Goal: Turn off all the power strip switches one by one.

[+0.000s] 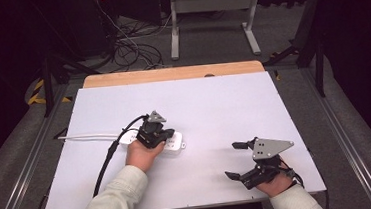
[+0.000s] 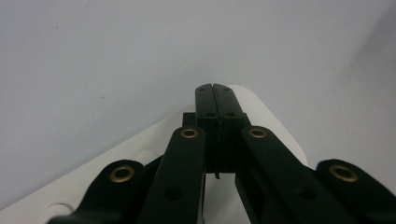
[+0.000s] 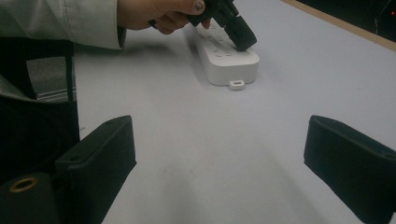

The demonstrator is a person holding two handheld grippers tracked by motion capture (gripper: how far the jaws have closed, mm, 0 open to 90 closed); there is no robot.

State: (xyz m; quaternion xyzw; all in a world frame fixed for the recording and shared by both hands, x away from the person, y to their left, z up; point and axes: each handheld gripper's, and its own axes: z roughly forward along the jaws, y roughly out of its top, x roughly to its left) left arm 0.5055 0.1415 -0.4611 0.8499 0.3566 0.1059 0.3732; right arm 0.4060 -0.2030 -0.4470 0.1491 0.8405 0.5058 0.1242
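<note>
- A white power strip (image 1: pixel 170 142) is seen lying flat on the white tabletop (image 1: pixel 213 102), left of centre and towards the near edge.
- Its long axis is laid roughly left to right, slightly slanted; its white cable (image 1: pixel 83 138) is led off to the left, so the free end with a small tab (image 3: pixel 236 84) is pointed right.
- The left gripper (image 1: pixel 162 136) is set down on the strip's top face near that right end, fingers (image 2: pixel 215 100) pressed together with nothing pinched between them.
- The step in hand is judged to be pressing something on the strip's top, perhaps a switch, or pinning it down; which one cannot be told.
- The right gripper (image 1: pixel 235 159) is held low at the near right, well apart from the strip, fingers (image 3: pixel 105 154) spread wide and empty.
- Next, steady downward pressure would be called for, without the strip being slid.
</note>
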